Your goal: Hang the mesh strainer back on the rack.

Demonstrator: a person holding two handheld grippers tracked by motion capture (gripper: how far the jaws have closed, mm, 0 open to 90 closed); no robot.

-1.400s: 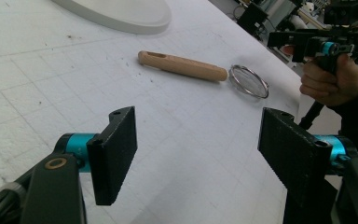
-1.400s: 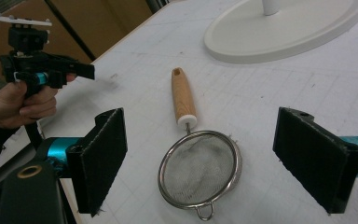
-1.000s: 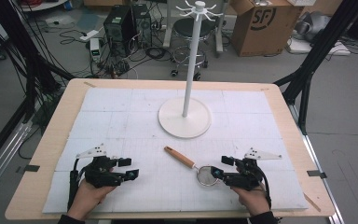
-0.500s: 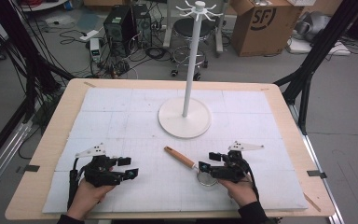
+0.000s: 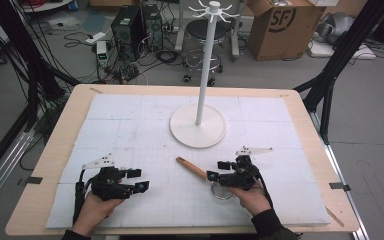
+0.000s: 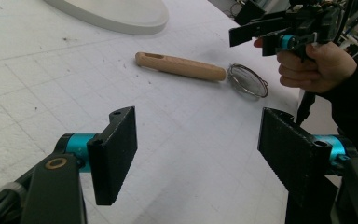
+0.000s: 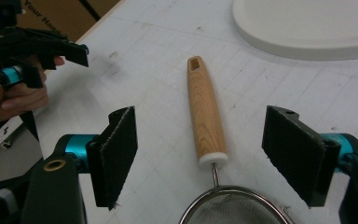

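A small strainer lies flat on the white mat, its wooden handle (image 5: pixel 191 168) (image 7: pixel 205 112) (image 6: pixel 182 67) pointing up-left and its wire mesh bowl (image 5: pixel 221 191) (image 7: pixel 233 210) (image 6: pixel 247 80) toward the person. My right gripper (image 5: pixel 216 170) (image 7: pixel 205 156) is held low over it, open. Its jaws straddle the handle's near end without touching it, and they have just been closing a little. My left gripper (image 5: pixel 139 179) (image 6: pixel 200 158) rests open and empty on the mat at the front left, pointing toward the strainer.
A white stand has its round base (image 5: pixel 198 126) at mid-table and a tall pole (image 5: pixel 206 65) topped with hooks, just beyond the strainer. The white mat (image 5: pixel 130 130) covers most of the wooden table (image 5: pixel 60 145). Boxes, cables and a stool sit on the floor behind.
My right gripper has slid left across the mat, from beside the mesh bowl to over it, with its jaws now either side of the handle. The left gripper has stayed put.
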